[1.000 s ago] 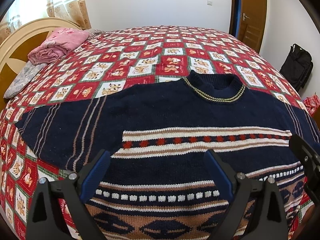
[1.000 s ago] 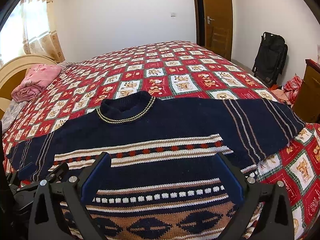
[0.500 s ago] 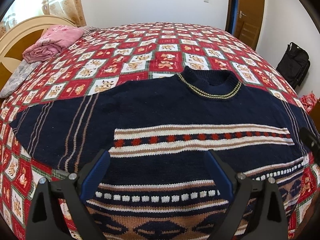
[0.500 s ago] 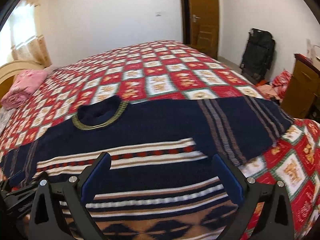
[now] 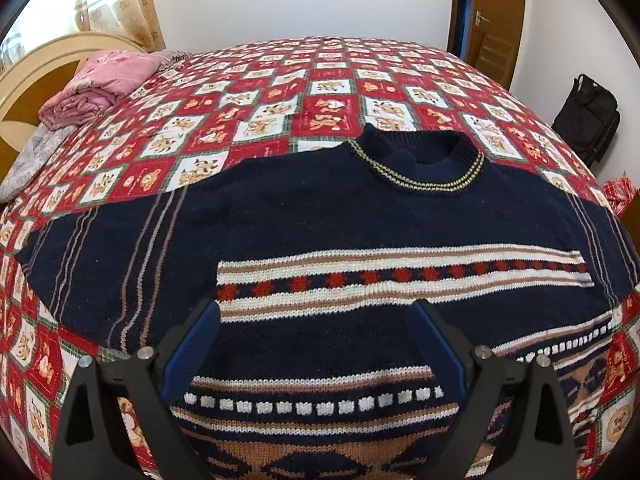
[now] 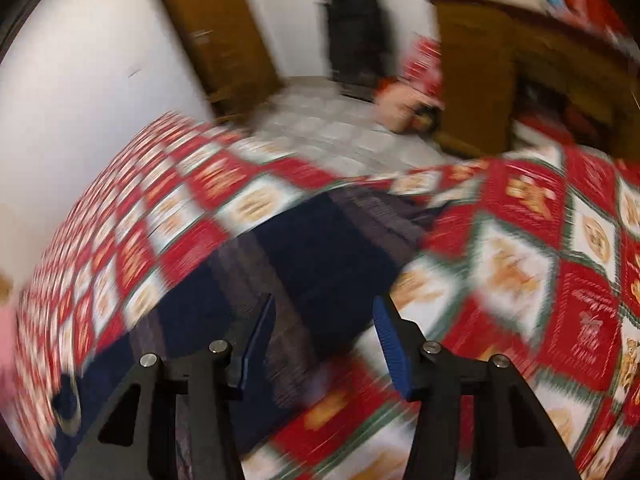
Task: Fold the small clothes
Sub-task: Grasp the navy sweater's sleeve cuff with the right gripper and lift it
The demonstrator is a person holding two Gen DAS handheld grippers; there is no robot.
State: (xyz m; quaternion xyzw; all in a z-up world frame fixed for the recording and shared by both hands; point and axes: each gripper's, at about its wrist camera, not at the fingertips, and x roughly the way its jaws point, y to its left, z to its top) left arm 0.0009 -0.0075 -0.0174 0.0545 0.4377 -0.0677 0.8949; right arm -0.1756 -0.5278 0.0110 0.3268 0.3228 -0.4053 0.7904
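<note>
A navy knitted sweater [image 5: 320, 216] with white, tan and red bands lies flat, front up, on the bed, sleeves spread to both sides. My left gripper [image 5: 316, 332] is open and empty, hovering over the sweater's lower body. The right wrist view is blurred by motion. There my right gripper [image 6: 324, 320] is open and empty above the sweater's right sleeve [image 6: 320, 252], whose cuff end lies near the bed's edge.
A red and white patchwork quilt [image 5: 320, 80] covers the bed. A folded pink blanket [image 5: 100, 84] lies by the headboard at the far left. A black bag [image 5: 588, 116], a wooden door [image 6: 216, 40] and a wooden cabinet [image 6: 500, 80] stand beyond the bed's right side.
My right gripper has swung quickly right, from over the sweater's body to over the right sleeve, and its jaws have narrowed. My left gripper rose slightly over the body.
</note>
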